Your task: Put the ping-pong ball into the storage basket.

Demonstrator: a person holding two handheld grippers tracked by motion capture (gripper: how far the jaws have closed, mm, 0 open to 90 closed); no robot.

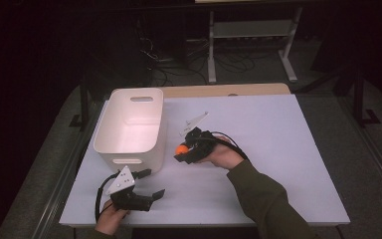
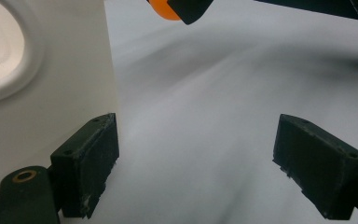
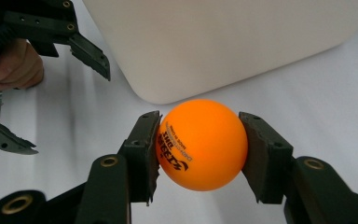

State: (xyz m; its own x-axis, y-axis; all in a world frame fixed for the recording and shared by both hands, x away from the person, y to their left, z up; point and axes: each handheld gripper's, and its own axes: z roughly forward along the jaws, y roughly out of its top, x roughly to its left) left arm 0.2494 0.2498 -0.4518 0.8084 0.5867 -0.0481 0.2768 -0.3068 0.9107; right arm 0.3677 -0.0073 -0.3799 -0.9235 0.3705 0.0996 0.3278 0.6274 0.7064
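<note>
Bin (image 1: 129,124): white plastic, rounded rectangular walls, slot handle in the far end, smooth matte finish; the inside that shows is bare. It stands on the left part of a white table (image 1: 278,149). Ball (image 3: 200,144): orange, glossy, spherical, black print on one side, clamped between the black pads of the right gripper (image 1: 181,149) just right of the bin's near right corner, outside it. Left gripper (image 1: 149,184): jaws spread wide with nothing between them, near the bin's near wall, pads rough and block-shaped.
</note>
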